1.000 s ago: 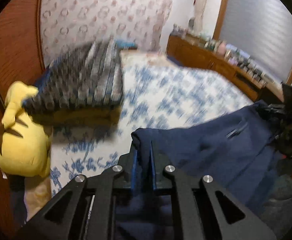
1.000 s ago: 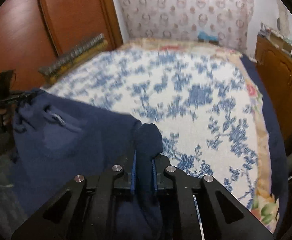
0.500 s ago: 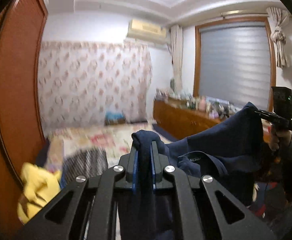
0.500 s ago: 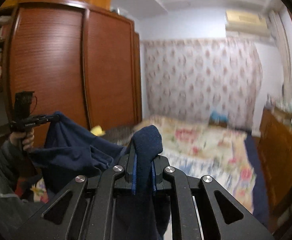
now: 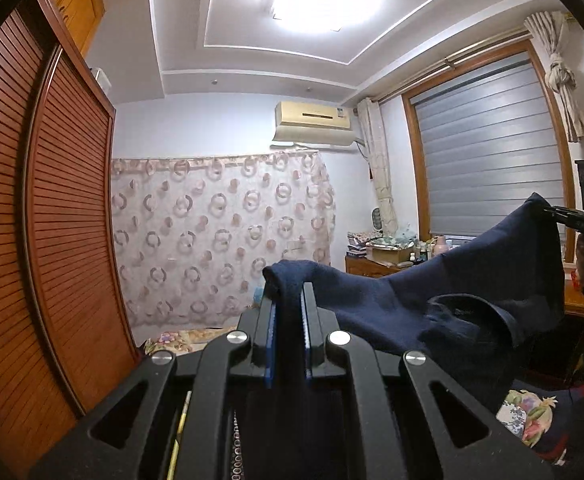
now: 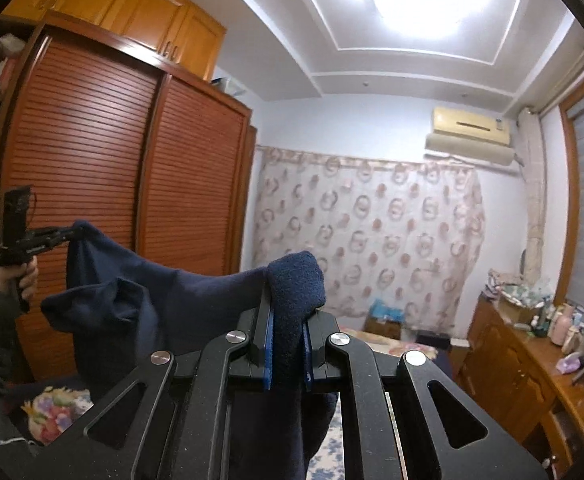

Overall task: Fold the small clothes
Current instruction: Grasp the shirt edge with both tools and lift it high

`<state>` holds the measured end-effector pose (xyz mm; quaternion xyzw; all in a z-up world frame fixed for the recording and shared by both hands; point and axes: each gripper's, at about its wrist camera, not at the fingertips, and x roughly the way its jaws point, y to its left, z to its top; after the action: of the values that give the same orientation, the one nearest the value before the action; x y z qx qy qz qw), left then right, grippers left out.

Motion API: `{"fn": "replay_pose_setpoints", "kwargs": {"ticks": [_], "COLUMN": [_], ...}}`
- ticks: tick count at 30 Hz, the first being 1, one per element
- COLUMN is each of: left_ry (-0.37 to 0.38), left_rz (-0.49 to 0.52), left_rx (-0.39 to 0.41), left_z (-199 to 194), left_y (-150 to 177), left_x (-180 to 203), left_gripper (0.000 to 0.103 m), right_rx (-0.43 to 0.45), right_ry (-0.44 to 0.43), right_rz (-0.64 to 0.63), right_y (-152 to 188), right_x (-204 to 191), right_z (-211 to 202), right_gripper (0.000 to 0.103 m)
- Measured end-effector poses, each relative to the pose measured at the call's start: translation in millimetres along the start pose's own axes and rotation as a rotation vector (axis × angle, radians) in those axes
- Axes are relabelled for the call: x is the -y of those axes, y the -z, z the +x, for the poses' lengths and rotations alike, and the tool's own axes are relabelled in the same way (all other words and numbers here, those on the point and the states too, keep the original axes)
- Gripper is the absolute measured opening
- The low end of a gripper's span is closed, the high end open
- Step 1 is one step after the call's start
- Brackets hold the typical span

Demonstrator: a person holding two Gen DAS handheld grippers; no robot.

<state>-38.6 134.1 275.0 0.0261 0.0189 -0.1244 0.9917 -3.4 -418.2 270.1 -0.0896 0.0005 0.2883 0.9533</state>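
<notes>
A navy blue garment (image 5: 443, 296) hangs in the air, stretched between both grippers. My left gripper (image 5: 288, 300) is shut on one corner of it, a fold of cloth bulging above the jaws. My right gripper (image 6: 288, 308) is shut on the other corner, seen in the right wrist view (image 6: 160, 300). Each view shows the other gripper far off, the right one (image 5: 551, 212) and the left one (image 6: 72, 234), pinching the cloth's opposite end. The garment sags between them with a fold hanging open.
A brown louvred wardrobe (image 6: 104, 184) stands on the left. A patterned curtain (image 5: 220, 240) covers the far wall. A wooden dresser (image 6: 531, 368) with bottles runs under the window. The flowered bed (image 6: 52, 408) lies below, mostly hidden.
Both grippers have lifted the garment off the bed and tilted upward, so the views swung from the bedspread to the walls and ceiling. The cloth now hangs raised between them.
</notes>
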Motion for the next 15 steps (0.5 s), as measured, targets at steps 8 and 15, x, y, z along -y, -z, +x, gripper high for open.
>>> {"fn": "replay_pose_setpoints", "kwargs": {"ticks": [8, 15], "left_ry": [0.023, 0.043], "left_rz": [0.002, 0.017], "left_rx": [0.005, -0.008], "left_z": [2, 20], "left_y": [6, 8], "left_x": [10, 12], "left_gripper": [0.007, 0.008], "right_rx": [-0.04, -0.043], "right_ry": [0.062, 0.113], "right_rz": [-0.005, -0.012], "right_y": [14, 16], "right_x": [11, 21], "right_z": [-27, -49], "right_gripper": [0.008, 0.008]}}
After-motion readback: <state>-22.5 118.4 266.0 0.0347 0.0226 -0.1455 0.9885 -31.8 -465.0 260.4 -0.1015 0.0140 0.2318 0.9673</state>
